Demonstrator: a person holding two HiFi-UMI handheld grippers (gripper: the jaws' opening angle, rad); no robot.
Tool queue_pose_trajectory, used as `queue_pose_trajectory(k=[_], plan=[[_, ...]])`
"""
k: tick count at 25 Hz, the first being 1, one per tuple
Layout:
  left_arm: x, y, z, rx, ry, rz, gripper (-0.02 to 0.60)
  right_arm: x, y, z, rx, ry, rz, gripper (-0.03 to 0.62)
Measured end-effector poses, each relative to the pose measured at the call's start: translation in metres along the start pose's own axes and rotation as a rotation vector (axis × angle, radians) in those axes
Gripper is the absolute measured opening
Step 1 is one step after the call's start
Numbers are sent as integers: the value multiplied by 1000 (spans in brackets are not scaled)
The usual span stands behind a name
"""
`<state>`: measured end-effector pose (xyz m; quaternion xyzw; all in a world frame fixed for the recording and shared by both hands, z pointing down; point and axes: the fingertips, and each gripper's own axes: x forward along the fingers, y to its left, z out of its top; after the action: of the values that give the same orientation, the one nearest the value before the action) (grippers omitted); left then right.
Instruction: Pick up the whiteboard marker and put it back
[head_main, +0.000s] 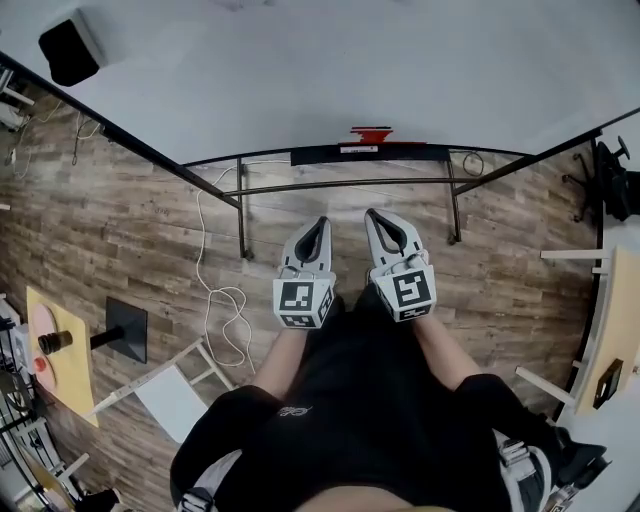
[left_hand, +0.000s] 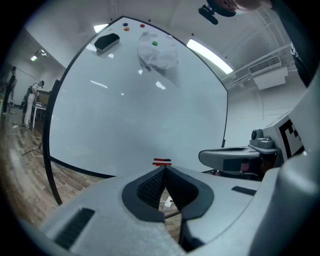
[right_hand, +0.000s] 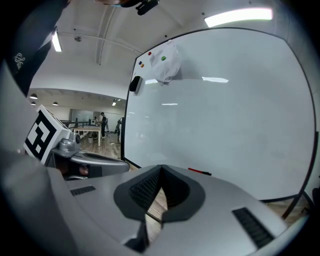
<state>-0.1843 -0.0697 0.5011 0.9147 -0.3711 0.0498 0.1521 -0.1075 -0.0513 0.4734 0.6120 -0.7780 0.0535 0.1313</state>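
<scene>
A wood-plank floor (head_main: 130, 230) runs under a large whiteboard (head_main: 300, 70) on a black metal frame (head_main: 340, 186). A white cable (head_main: 200, 240) trails across the planks. A yellow table (head_main: 70, 385) stands at the left. Strip lights (left_hand: 212, 56) glow on the white ceiling.

Bright ceiling strip light (right_hand: 237, 16); glare streaks on whiteboard (right_hand: 225, 125); fisheye edges dark, warped
</scene>
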Motion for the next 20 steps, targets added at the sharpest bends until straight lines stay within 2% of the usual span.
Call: queue_pose_trajectory(k=[5,9,13,17,20], plan=[[16,-20,21,34,-35,35,6,-18,-26,18,-6,-56,23,3],[25,-59,34,25,-68,32,6,-46,-58,27,-1,-100,8,3],[37,-91,38,21,-69,44,6,-67,-82,28,-32,-133,16,3],[47,-116,52,61,-109,51,6,-84,-103,29,-18,-162,23,3],[53,-128,58,63,-132,74,6,-91,-118,26,11,-166,31,3]])
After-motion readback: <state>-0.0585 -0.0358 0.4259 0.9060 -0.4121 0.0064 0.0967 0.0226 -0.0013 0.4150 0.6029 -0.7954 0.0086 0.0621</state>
